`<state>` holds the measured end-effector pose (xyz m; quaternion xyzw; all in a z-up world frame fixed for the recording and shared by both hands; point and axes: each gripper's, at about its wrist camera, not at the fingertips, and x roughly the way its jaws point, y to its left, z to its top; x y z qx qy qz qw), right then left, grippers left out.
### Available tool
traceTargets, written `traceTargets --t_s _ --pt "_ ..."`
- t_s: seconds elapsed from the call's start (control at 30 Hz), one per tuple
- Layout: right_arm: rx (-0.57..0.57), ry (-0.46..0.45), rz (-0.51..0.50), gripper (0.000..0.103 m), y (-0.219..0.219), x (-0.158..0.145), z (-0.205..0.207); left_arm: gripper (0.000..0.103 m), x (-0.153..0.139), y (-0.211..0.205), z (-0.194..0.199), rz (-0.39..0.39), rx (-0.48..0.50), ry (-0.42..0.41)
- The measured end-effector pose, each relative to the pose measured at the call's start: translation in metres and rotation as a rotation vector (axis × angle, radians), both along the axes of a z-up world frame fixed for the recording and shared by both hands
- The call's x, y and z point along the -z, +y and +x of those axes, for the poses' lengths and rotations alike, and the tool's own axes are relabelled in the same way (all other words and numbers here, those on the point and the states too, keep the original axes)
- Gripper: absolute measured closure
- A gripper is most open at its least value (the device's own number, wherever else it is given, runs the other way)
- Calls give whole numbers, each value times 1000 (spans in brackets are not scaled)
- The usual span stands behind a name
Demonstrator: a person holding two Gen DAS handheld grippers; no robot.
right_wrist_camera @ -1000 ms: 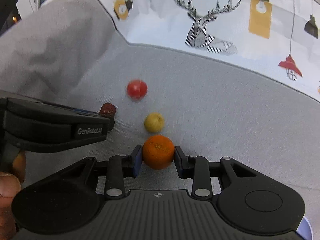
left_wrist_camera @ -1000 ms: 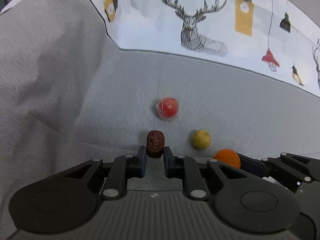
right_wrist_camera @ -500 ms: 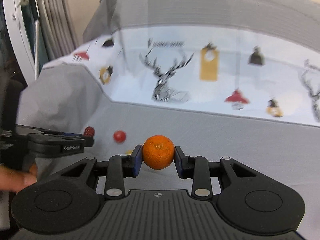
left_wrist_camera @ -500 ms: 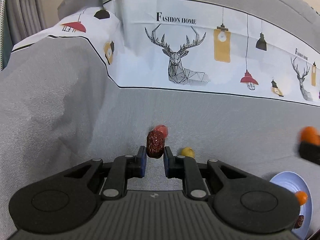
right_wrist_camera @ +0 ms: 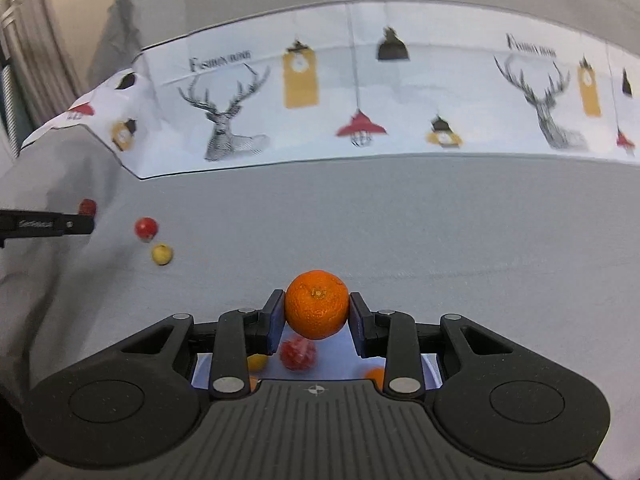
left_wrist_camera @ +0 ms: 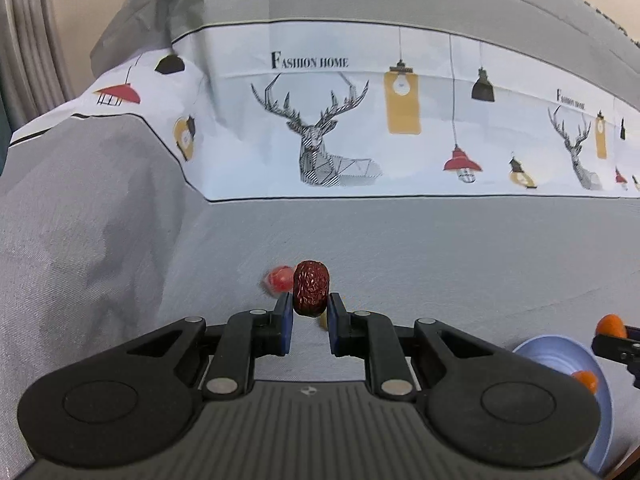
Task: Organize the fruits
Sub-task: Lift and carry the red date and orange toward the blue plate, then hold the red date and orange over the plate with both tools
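Observation:
My left gripper is shut on a wrinkled dark red date and holds it above the grey cloth. A red fruit lies just behind it. My right gripper is shut on an orange and holds it over a pale blue plate. The plate holds a red fruit, a yellow fruit and an orange fruit. The plate also shows in the left wrist view. On the cloth lie a red fruit and a yellow fruit.
The surface is a grey cloth with a white printed band of deer and lamps behind it. The cloth bulges up in folds on the left. The left gripper shows at the left edge of the right wrist view.
Both grippers have lifted and drawn back from the loose fruits. My right gripper has carried the orange to the right and now holds it over the blue plate.

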<state>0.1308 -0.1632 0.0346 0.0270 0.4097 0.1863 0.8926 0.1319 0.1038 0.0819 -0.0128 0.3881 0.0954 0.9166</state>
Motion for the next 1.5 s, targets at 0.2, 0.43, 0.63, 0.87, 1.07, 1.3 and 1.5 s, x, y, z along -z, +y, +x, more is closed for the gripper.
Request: traceTargets --t_s 0.2,0.43,0.63,0.87,1.07,1.3,1.5 --pt "-12 -23 -42 68 -4 1 0 84 -5 -26 -4 39 52 -16" --pt "-11 -20 -62 68 -13 3 -1 84 4 -55 -9 24 120 1" --pt "-27 -24 -91 68 -10 3 0 84 18 -56 0 -101 137 41" --pt "-24 -4 -92 68 -16 4 0 84 25 -52 11 -269 175 56" --pt "-100 78 -109 68 -18 16 -5 84 27 -95 10 -260 415 54" --pt "-76 91 -101 68 -31 19 -9 84 36 -146 -10 -148 678 37" --pt "-153 111 -144 68 -18 29 -16 84 41 -153 -15 -109 705 22"
